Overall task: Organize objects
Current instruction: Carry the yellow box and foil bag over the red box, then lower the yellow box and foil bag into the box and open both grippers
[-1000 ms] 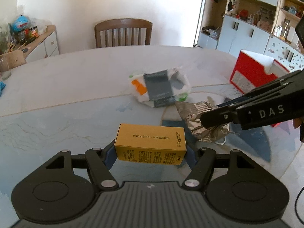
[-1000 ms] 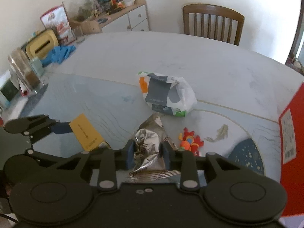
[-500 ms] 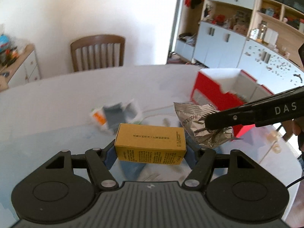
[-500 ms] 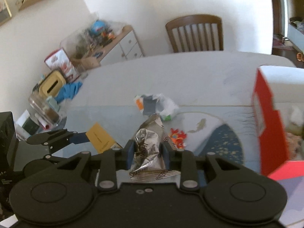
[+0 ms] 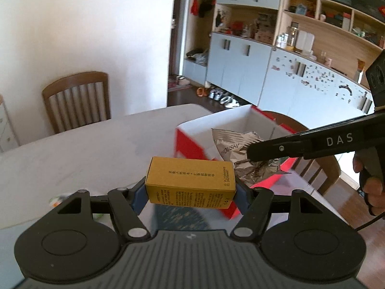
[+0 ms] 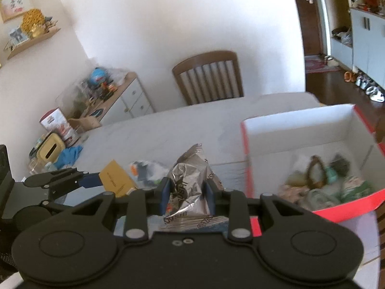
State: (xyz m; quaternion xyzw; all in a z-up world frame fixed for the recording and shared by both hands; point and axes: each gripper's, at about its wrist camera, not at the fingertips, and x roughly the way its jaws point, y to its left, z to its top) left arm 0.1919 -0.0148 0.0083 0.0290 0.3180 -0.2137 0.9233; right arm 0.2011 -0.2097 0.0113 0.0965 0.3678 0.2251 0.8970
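Note:
My left gripper (image 5: 191, 189) is shut on a yellow carton (image 5: 191, 183), held above the table; the carton also shows in the right wrist view (image 6: 115, 180). My right gripper (image 6: 187, 192) is shut on a crumpled silver foil packet (image 6: 190, 175), which also shows in the left wrist view (image 5: 231, 144) in front of the box. An open red box with a white inside (image 6: 300, 125) stands on the table to the right and holds several small items (image 6: 317, 178). It also shows in the left wrist view (image 5: 190, 142), just beyond both held objects.
A white plastic bag (image 6: 146, 168) lies on the pale table (image 6: 187, 125) behind the packet. A wooden chair (image 6: 209, 77) stands at the far side. A cluttered sideboard (image 6: 113, 91) is at the left. Cabinets and shelves (image 5: 276, 60) line the right wall.
Both grippers have lifted and swung to the right with their objects. The red box has come from the far right edge into close view, with the foil packet now before its opening.

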